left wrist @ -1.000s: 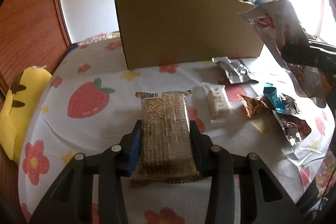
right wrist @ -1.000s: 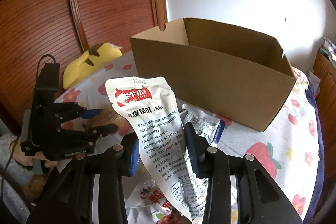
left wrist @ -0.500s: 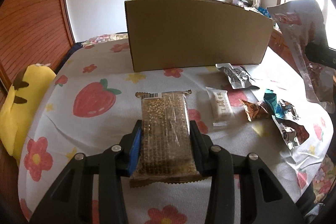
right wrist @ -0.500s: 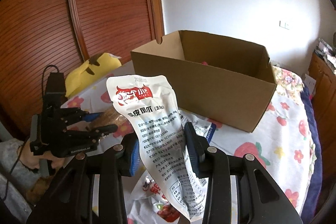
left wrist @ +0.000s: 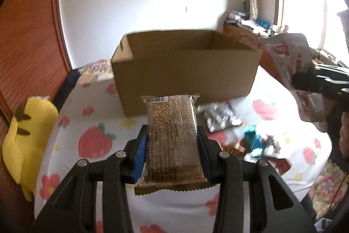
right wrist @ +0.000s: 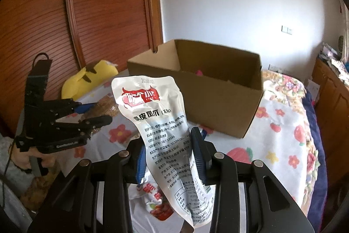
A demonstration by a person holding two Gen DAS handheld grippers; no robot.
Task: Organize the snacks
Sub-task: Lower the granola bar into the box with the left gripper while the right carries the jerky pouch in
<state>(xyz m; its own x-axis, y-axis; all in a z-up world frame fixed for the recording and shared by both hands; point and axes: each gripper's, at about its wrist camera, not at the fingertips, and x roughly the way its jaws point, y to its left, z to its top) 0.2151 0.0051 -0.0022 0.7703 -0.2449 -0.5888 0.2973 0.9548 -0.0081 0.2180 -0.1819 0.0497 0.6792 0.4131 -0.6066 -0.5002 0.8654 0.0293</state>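
Observation:
My left gripper [left wrist: 171, 141] is shut on a clear-wrapped brown grain bar [left wrist: 172, 137], held in the air in front of an open cardboard box [left wrist: 185, 71]. My right gripper [right wrist: 168, 150] is shut on a white snack pouch with red logo [right wrist: 161, 123], held upright before the same box [right wrist: 207, 88]. In the left wrist view the right gripper and its pouch [left wrist: 290, 60] are at the right. In the right wrist view the left gripper [right wrist: 93, 114] is at the left. Something pink [right wrist: 199, 73] lies inside the box.
Several loose snack packets [left wrist: 222, 117] lie on the strawberry-print cloth [left wrist: 93, 141] to the right of the bar. A yellow plush toy [left wrist: 28, 134] lies at the left edge. Another red-printed pouch [right wrist: 157, 200] lies under my right gripper. Wooden wardrobe doors [right wrist: 98, 14] stand behind.
Both grippers have risen with their snacks and moved toward the box. The box's open inside now shows in the left wrist view.

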